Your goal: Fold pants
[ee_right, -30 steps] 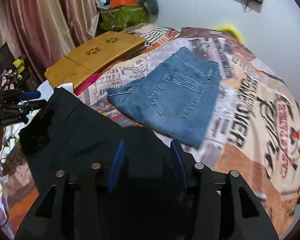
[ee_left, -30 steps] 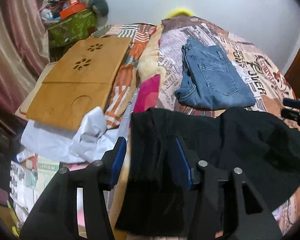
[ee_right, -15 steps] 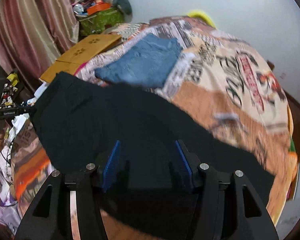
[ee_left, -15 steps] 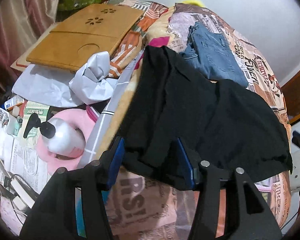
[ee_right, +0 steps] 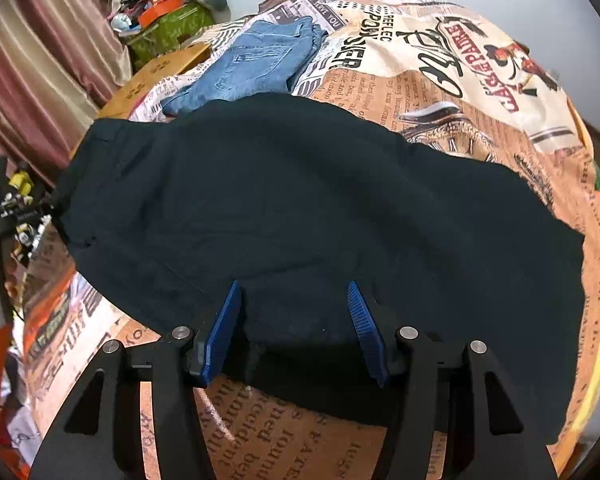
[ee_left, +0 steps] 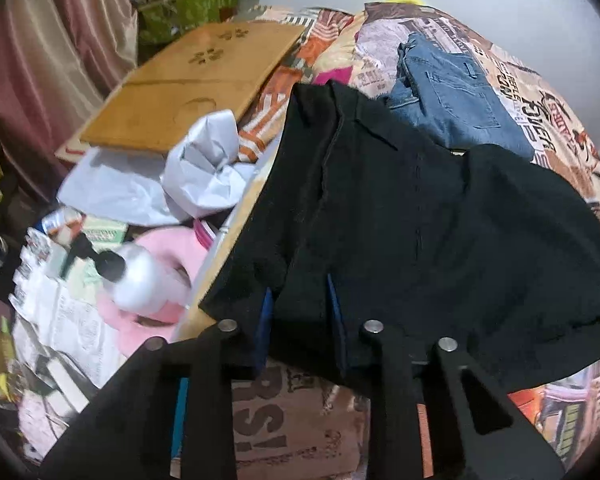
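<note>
The black cloth pants (ee_right: 320, 216) lie spread across the newspaper-print bedspread (ee_right: 460, 92), filling mid-frame, with folded blue jeans (ee_right: 256, 68) beyond at upper left. The left tongs (ee_left: 300, 312) have just been closing and pinch a bunched fold of the pants. The right tongs (ee_right: 294, 320) stand spread around the near hem.

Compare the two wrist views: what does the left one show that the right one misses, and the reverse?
Only the left wrist view shows the crumpled white paper, the pump bottle and the left gripper. Only the right wrist view shows the right gripper and the bedspread's red lettering. Both show the black pants, folded jeans and wooden board.
</note>
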`<state>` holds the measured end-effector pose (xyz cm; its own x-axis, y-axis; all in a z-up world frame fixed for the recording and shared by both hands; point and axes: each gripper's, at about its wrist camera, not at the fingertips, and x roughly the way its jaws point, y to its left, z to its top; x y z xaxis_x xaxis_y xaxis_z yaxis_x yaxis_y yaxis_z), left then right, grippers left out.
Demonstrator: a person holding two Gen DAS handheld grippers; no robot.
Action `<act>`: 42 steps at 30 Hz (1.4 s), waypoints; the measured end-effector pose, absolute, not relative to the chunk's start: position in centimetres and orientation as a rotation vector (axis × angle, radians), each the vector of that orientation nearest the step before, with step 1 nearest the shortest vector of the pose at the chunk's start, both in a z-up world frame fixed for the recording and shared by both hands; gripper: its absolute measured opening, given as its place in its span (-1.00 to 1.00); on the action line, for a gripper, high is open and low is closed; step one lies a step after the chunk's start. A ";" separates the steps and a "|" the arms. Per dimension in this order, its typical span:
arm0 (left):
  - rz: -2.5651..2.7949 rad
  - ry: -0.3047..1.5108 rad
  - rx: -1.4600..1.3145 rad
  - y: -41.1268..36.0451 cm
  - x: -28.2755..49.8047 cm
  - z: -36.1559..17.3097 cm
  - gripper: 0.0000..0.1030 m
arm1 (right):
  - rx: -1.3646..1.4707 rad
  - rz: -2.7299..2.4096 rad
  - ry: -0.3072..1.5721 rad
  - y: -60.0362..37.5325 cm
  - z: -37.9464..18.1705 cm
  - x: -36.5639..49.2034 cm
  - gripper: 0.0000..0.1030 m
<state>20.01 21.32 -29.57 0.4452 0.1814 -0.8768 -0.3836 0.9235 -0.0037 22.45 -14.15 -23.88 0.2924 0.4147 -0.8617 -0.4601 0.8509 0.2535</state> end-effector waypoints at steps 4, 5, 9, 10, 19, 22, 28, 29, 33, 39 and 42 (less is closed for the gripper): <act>0.400 1.002 -0.147 21.8 19.5 -27.5 -0.61 | -0.062 0.590 1.129 -14.0 -23.9 22.0 0.00; 0.411 0.992 -0.139 22.1 19.3 -27.0 -0.61 | -0.064 0.593 1.128 -14.0 -23.9 22.0 0.00; 0.402 1.013 -0.205 24.1 18.5 -27.1 -0.61 | -0.062 0.600 1.126 -14.3 -23.9 22.1 0.00; 0.396 1.030 -0.217 24.2 18.5 -27.7 -0.60 | -0.062 0.599 1.125 -14.4 -24.0 22.1 0.00; 0.401 1.085 -0.173 22.8 18.4 -29.7 -0.40 | -0.065 0.559 1.114 -15.2 -23.4 21.5 0.00; 0.399 1.090 -0.177 22.7 18.5 -28.3 -0.34 | -0.051 0.534 1.089 -16.5 -22.6 20.8 0.01; 0.335 1.006 -0.170 20.1 19.2 -24.7 0.09 | 0.008 0.422 1.039 -21.1 -21.1 20.0 0.01; 0.315 0.995 -0.153 19.1 19.7 -24.1 0.13 | 0.028 0.390 1.031 -22.6 -20.9 20.0 0.01; 0.240 0.985 -0.119 15.7 21.6 -23.6 0.29 | 0.084 0.293 1.001 -27.4 -20.5 20.1 0.01; 0.163 1.079 -0.107 11.2 25.5 -26.4 0.29 | 0.168 0.207 1.002 -33.1 -21.3 22.1 0.01; 0.127 1.137 -0.113 9.3 26.8 -28.3 0.29 | 0.200 0.215 1.008 -34.5 -22.5 24.0 0.01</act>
